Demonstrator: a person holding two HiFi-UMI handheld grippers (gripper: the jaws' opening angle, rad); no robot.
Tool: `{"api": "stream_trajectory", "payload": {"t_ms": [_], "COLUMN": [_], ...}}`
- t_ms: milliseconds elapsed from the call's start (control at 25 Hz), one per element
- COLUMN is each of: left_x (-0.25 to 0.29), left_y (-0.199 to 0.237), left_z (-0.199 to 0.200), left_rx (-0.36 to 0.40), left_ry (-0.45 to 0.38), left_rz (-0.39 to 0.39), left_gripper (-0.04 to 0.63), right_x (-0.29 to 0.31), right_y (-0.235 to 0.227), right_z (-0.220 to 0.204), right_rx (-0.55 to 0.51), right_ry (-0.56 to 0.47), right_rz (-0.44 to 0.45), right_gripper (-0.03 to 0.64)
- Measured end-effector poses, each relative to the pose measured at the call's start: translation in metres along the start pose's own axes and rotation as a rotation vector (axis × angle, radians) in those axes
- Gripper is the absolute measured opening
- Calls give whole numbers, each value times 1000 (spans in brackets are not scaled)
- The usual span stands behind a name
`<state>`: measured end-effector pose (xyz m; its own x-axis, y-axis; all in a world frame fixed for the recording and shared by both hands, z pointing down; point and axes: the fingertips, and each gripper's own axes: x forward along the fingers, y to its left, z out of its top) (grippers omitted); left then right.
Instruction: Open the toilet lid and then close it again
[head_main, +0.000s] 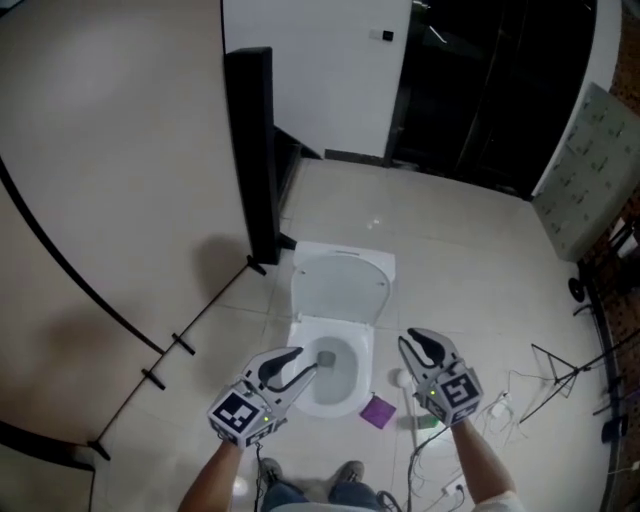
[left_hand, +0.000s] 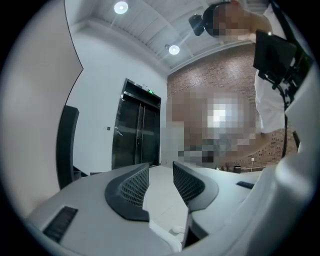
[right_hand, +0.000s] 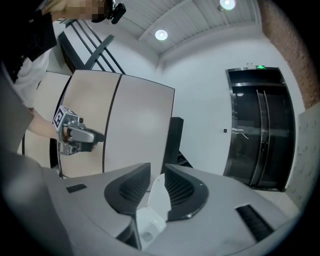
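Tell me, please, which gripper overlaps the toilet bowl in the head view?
The left gripper: its jaws cover part of the open bowl; the right gripper shows beside it, over floor tiles.

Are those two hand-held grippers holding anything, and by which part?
Nothing is held. The left hand-held gripper and right hand-held gripper are both open, clear of the raised toilet lid.

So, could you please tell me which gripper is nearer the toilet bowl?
Left. In the head view the left gripper has its tips over the left rim of the bowl; the right gripper is off to the bowl's right, over the floor.
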<state>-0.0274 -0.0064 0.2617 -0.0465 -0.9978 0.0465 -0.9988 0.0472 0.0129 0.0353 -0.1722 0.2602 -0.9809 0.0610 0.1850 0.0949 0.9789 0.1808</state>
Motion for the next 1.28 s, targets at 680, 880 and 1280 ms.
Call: {"api": "stream_trajectory", "payload": {"t_ms": [680, 880, 1280], "left_x": [-52, -58, -68], "left_y": [-70, -74, -70], "left_z": [-6, -4, -4], "left_rx": [-62, -63, -59], "left_ry": [53, 30, 6], "left_rz": [-108, -112, -84], "left_gripper": [146, 146, 146], "right_x": [-83, -82, -74], "right_y": [135, 135, 146], "right_z": [-14, -16, -12], "right_rx": [155, 172, 154], "right_ry": [-25, -19, 8], "right_rz": [68, 59, 76], "right_gripper": [92, 92, 92]}}
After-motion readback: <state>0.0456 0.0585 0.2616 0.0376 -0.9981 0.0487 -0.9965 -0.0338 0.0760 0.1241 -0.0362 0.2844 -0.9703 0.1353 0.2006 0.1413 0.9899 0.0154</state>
